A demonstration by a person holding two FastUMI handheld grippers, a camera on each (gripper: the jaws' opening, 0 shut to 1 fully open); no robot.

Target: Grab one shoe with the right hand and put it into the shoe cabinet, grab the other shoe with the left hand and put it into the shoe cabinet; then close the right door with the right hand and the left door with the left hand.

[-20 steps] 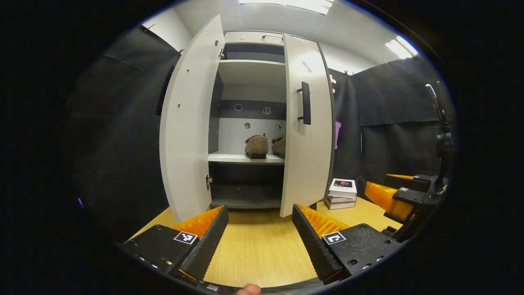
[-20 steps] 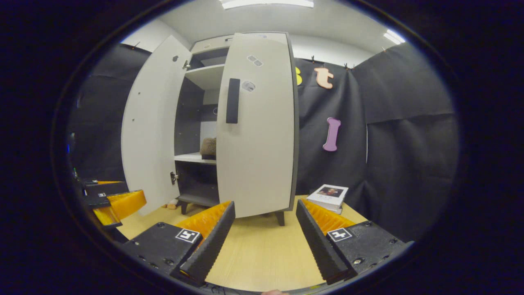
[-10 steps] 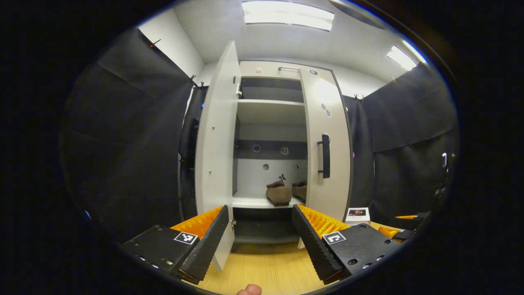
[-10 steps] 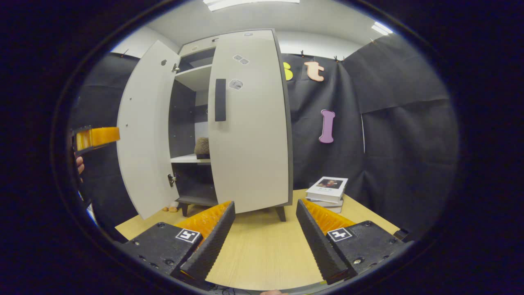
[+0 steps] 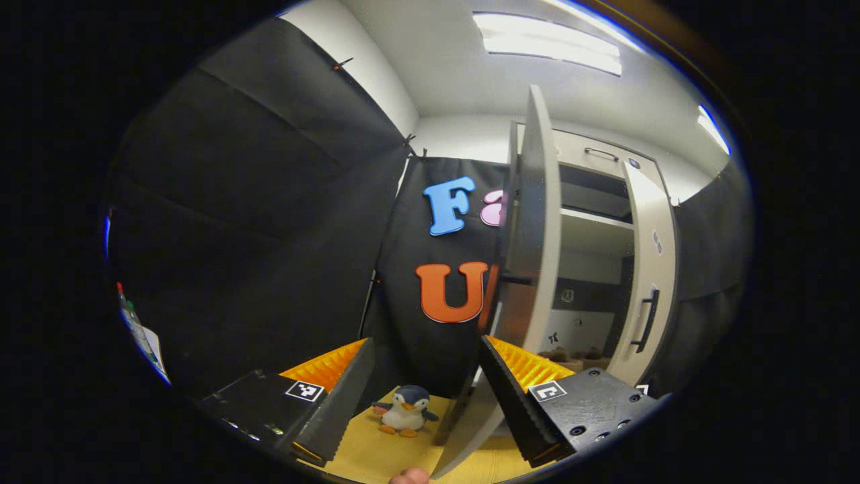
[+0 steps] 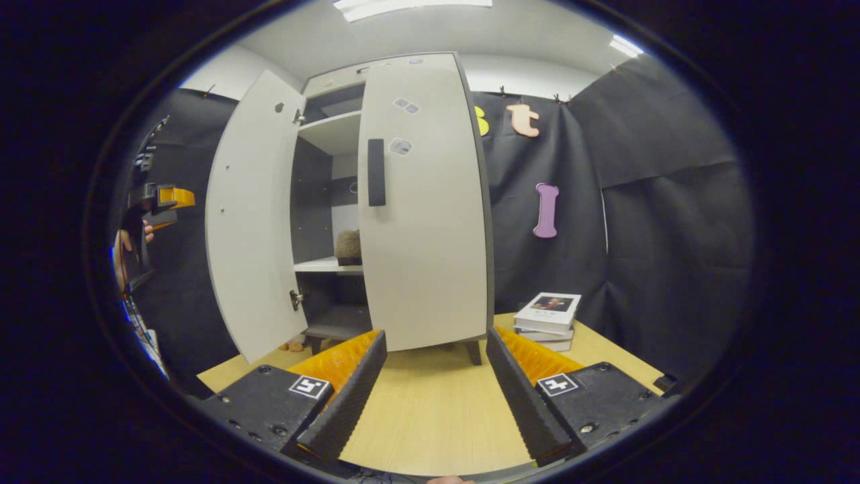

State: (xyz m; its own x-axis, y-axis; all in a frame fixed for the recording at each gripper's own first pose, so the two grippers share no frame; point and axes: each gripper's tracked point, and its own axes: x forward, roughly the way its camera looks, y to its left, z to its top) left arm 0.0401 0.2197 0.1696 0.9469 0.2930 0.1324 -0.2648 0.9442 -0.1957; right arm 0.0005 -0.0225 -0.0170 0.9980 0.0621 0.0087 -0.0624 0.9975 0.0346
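my left gripper (image 5: 426, 396) gapes wide beside the left door (image 5: 531, 269); right gripper (image 6: 433, 396) wide too; shoes (image 5: 571, 354) dimly shelved, i think.

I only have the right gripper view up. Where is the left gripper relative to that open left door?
Observer: In the left gripper view, the left gripper is open, and the left door shows edge-on beside its right finger.
Operator: Anything behind that door?
Observer: A toy penguin stands on the table near the door's outer face.
Operator: Are both shoes inside?
Observer: Two brown shoes are dimly visible on the shelf, between the left door and the right door.
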